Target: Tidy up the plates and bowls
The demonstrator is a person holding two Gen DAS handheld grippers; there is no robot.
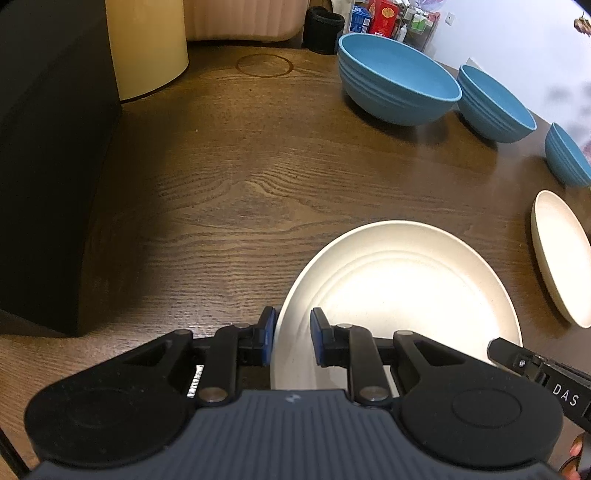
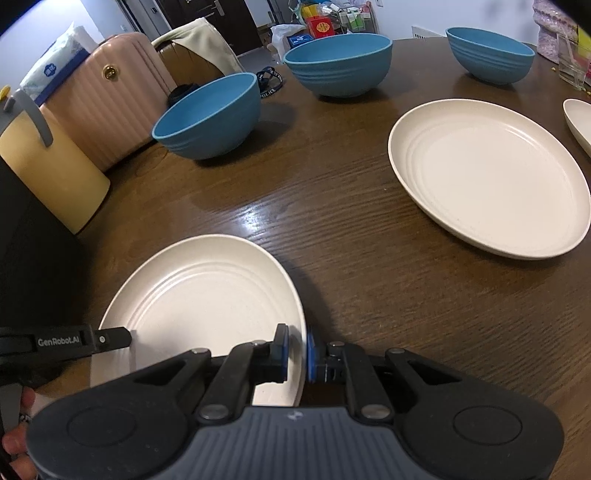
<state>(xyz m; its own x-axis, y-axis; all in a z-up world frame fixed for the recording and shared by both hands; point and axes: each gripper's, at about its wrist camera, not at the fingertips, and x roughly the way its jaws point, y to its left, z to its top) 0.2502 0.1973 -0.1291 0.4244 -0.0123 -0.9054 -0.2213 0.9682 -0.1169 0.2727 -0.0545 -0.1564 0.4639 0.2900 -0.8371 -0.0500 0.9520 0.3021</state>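
A cream plate lies on the dark wooden table; it also shows in the right wrist view. My left gripper is open, with its jaws on either side of the plate's left rim. My right gripper is shut on the same plate's right rim. A second cream plate lies to the right, with a third plate's edge beyond it. Three blue bowls stand apart along the far side.
A pale yellow cylinder and a black box stand at the left. A pink ribbed case sits behind the table. A glass stands at the far right. Boxes and bottles are in the background.
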